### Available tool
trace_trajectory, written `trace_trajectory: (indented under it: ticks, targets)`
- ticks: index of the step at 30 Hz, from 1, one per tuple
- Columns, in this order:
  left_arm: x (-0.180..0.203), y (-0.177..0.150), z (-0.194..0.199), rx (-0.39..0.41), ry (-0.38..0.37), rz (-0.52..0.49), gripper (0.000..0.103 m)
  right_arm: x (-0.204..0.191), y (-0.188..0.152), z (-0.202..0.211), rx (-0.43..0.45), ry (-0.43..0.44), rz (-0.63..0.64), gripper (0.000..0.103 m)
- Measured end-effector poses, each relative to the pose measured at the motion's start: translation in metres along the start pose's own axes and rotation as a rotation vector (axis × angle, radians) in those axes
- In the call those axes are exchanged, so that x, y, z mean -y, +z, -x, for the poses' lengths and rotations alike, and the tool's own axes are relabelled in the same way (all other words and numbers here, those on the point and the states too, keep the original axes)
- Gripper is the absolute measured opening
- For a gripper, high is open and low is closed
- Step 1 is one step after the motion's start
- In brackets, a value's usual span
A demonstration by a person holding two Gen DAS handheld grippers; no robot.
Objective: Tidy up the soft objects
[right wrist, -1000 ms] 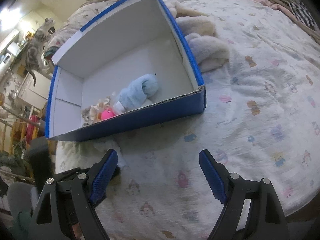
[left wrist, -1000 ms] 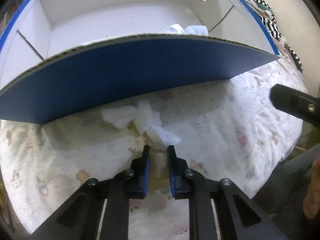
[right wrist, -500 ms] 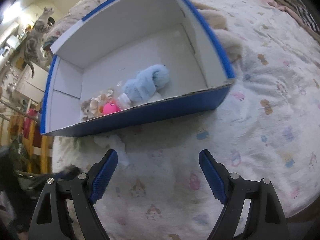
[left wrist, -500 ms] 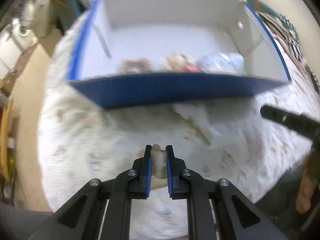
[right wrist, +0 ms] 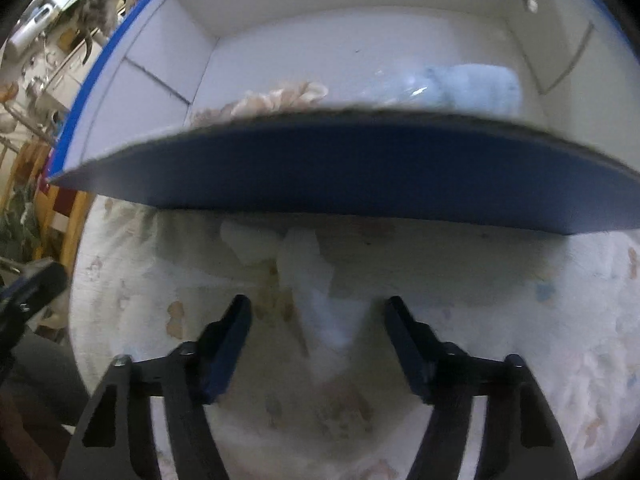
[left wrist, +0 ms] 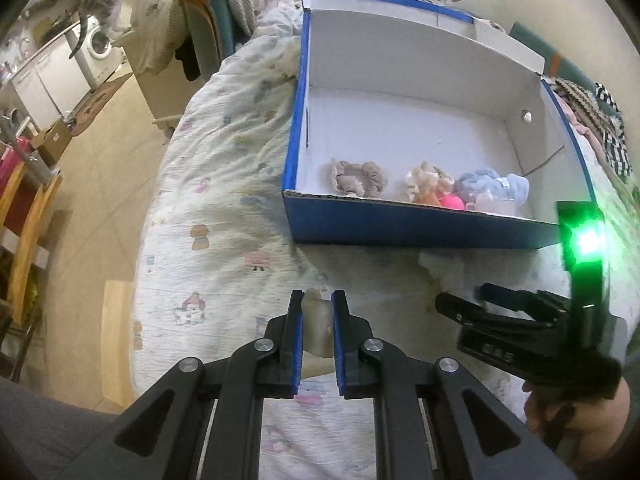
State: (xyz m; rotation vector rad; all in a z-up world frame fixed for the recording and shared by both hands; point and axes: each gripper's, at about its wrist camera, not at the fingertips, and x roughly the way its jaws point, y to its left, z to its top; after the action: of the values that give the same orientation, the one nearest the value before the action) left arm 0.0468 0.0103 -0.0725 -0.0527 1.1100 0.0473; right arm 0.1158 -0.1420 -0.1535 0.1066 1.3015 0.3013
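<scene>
Left tool (left wrist: 317,322) pinches cream piece (left wrist: 318,328) (box (left wrist: 420,226) rim ahead)

From my right wrist view the box's near wall (right wrist: 340,172) hides most of the blurred soft things (right wrist: 472,88) inside.

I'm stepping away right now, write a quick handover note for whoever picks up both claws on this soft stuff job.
Left claw: shut on a small beige soft piece, held above the bedspread.
Right claw: open, low over the white cloth lying beside the blue box.
Done: scrunchie, plush toy and light blue cloth sit inside the box.
Left: drop the beige piece in, then grab and box the white cloth.
</scene>
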Motion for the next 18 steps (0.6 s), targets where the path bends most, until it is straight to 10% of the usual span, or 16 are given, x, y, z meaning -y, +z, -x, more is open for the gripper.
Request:
trace_trajectory:
  ticks: [5,9,18]
  targets:
    - [0.002,-0.001,-0.005,-0.006,0.004,-0.004,0.012,-0.007,0.001,-0.014,0.001,-0.023,0.020,0.059]
    - [0.003,-0.001,-0.007,-0.008,0.003,-0.005,0.012,-0.009,0.001,-0.013,0.003,-0.022,0.025,0.017]
    - [0.002,0.001,-0.002,0.021,-0.010,0.021,0.012,-0.015,-0.013,0.002,-0.010,0.045,0.049,0.013]
